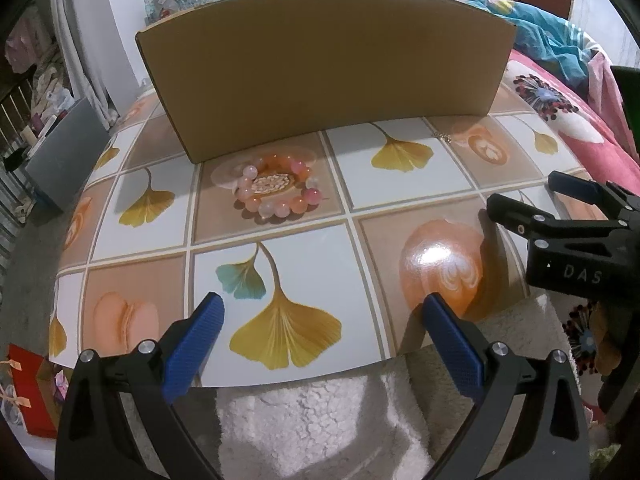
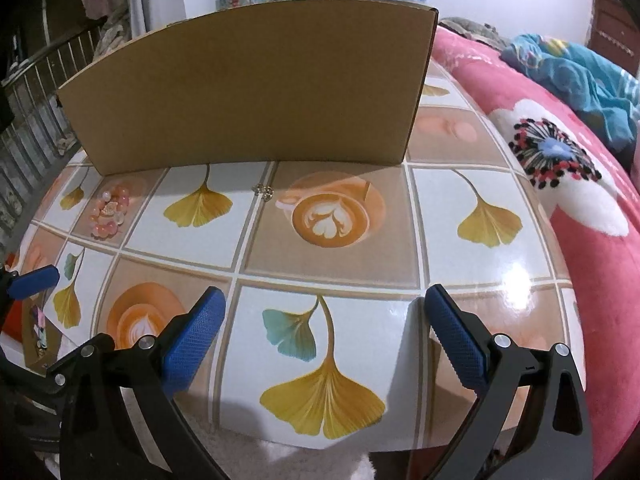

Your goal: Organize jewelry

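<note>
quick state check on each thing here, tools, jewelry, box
left tool: open, empty, above the table's near edge
right tool: open, empty
bead bracelet: closed loop, flat on the table, untouched
small silver piece: loose on the table
cardboard box: upright behind the jewelry

Left gripper (image 1: 320,316) is held low at the near edge of the worktop (image 1: 304,240), its blue-padded fingers (image 1: 196,344) spread wide with nothing between them. Right gripper (image 2: 324,308) is held alongside in the same pose, jaws likewise parted and unloaded; its body is seen at the right of the left wrist view.
</note>
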`<action>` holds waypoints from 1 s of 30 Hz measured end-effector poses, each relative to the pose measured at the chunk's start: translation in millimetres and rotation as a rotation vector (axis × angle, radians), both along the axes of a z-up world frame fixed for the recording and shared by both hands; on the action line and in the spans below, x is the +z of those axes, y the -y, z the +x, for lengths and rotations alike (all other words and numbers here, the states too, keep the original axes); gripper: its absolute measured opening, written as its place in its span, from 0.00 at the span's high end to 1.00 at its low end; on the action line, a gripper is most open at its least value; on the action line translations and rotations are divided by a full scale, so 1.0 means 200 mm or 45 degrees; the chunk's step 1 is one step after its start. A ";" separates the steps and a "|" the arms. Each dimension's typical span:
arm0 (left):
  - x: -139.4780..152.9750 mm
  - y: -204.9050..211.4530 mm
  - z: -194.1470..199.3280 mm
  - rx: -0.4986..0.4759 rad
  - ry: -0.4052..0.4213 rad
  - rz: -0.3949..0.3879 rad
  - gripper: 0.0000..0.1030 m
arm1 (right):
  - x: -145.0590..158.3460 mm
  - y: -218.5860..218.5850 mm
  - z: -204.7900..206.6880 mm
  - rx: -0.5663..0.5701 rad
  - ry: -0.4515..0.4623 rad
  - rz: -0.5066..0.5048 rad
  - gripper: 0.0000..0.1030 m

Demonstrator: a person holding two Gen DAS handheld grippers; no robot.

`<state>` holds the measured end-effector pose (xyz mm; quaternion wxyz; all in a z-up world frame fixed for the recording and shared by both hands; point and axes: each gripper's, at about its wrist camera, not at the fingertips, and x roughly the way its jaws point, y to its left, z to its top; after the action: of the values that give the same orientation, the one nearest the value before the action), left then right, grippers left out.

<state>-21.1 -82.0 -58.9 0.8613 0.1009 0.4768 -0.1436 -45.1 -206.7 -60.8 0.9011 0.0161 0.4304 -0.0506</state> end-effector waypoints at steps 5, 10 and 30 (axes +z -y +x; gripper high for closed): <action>0.00 0.01 0.00 0.018 -0.007 0.014 0.05 | 0.00 0.00 0.00 0.007 -0.006 0.000 0.08; 0.00 0.01 0.00 0.052 -0.020 0.024 0.04 | 0.01 0.01 0.04 0.010 -0.058 0.005 0.08; 0.01 0.02 0.03 0.096 -0.070 0.052 0.04 | 0.00 0.02 0.08 -0.061 -0.079 0.015 0.08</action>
<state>-15.5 -86.9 -56.3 0.8505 0.0964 0.5065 -0.1042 -29.1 -210.6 -60.1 0.8857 0.0302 0.4580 -0.0702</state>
